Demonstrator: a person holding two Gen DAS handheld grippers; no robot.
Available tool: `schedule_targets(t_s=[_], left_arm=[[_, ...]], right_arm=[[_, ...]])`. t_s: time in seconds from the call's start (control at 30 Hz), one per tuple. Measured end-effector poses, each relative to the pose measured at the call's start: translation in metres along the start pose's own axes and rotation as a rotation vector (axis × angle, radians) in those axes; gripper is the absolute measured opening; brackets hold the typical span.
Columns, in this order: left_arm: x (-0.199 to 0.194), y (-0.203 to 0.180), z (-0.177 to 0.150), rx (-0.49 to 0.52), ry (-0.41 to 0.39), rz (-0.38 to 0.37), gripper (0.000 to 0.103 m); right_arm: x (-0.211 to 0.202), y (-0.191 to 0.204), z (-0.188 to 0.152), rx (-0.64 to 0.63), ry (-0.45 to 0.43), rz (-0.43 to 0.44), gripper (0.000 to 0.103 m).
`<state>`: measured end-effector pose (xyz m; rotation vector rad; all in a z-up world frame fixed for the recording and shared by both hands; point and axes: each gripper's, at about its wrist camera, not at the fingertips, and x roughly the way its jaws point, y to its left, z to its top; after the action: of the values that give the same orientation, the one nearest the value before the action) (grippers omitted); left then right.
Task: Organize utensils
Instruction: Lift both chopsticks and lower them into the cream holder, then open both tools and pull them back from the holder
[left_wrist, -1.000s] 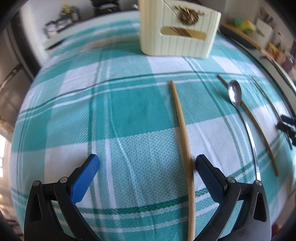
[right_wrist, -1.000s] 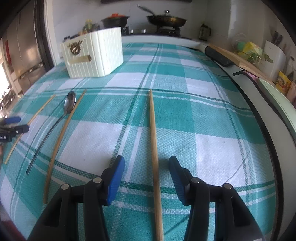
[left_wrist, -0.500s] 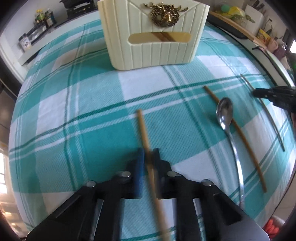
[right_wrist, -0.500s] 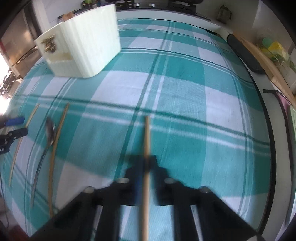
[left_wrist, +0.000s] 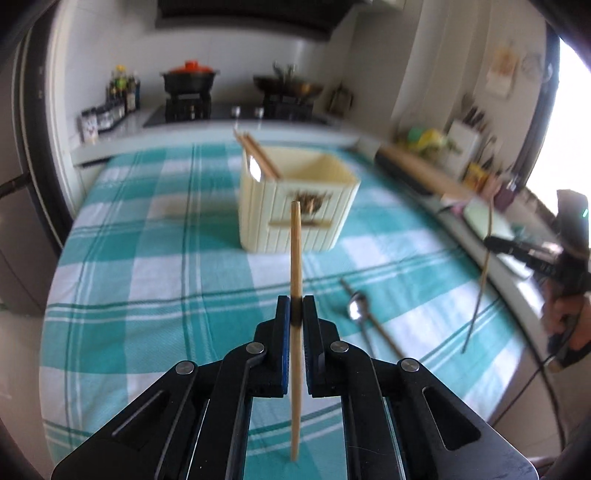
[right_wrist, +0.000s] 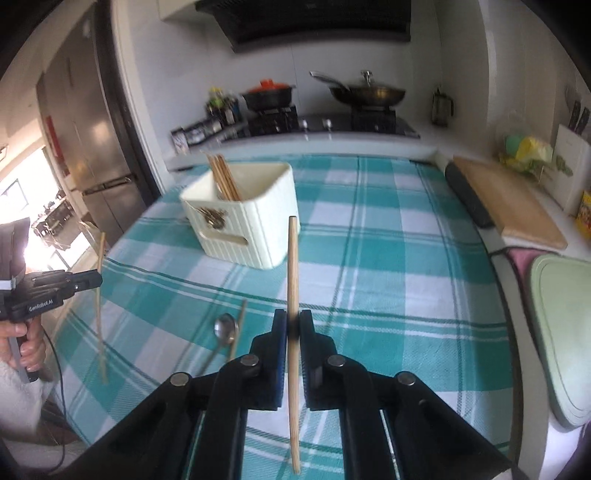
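Your left gripper (left_wrist: 295, 314) is showing black linkage arms with silver round pivot pins and slotted cut-outs, its fingers (left_wrist: 282, 332) faced with blue pads. Your right gripper (right_wrist: 291, 326) is wearing the same build: black arms, silver pins, blue-lined fingers (right_wrist: 279, 343). Seen from the side, the left unit is carrying white lettering on its black body and a black cable trailing down beneath your left hand (right_wrist: 27, 347). The right unit's block is showing what is perhaps a small green light, though blur is making that uncertain.
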<state>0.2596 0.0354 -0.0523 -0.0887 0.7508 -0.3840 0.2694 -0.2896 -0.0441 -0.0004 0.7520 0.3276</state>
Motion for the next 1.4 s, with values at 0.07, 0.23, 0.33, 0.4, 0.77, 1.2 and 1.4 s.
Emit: schedule_targets(t_s=[0.07, 0.23, 0.33, 0.4, 0.77, 1.2, 1.4], left_arm=[[-0.013, 0.000, 0.004, -0.016, -0.042, -0.017, 0.005], [-0.037, 0.000, 0.018, -0.035, -0.111, -0.042, 0.005], [-0.049, 0.000, 0.031, -0.027, -0.143, -0.040, 0.005], [-0.054, 0.001, 0.043, -0.029, -0.154, -0.046, 0.005], [-0.072, 0.002, 0.151, -0.043, -0.383, -0.011, 0.005], [0.061, 0.029, 0.198, -0.091, -0.278, 0.094, 0.005], [0.126, 0.048, 0.178, -0.147, -0.119, 0.100, 0.005]], right_arm=[[-0.010, 0.005, 0.003, -0.008, -0.033, 0.006, 0.007], [-0.025, 0.021, 0.011, -0.035, -0.123, 0.004, 0.007], [-0.033, 0.027, 0.025, -0.041, -0.185, 0.025, 0.007], [-0.032, 0.027, 0.038, -0.031, -0.196, 0.051, 0.007], [-0.019, 0.059, 0.141, -0.111, -0.372, 0.069, 0.007], [0.115, 0.070, 0.193, -0.162, -0.396, 0.018, 0.007], [0.184, 0.062, 0.170, -0.164, -0.160, 0.066, 0.008]])
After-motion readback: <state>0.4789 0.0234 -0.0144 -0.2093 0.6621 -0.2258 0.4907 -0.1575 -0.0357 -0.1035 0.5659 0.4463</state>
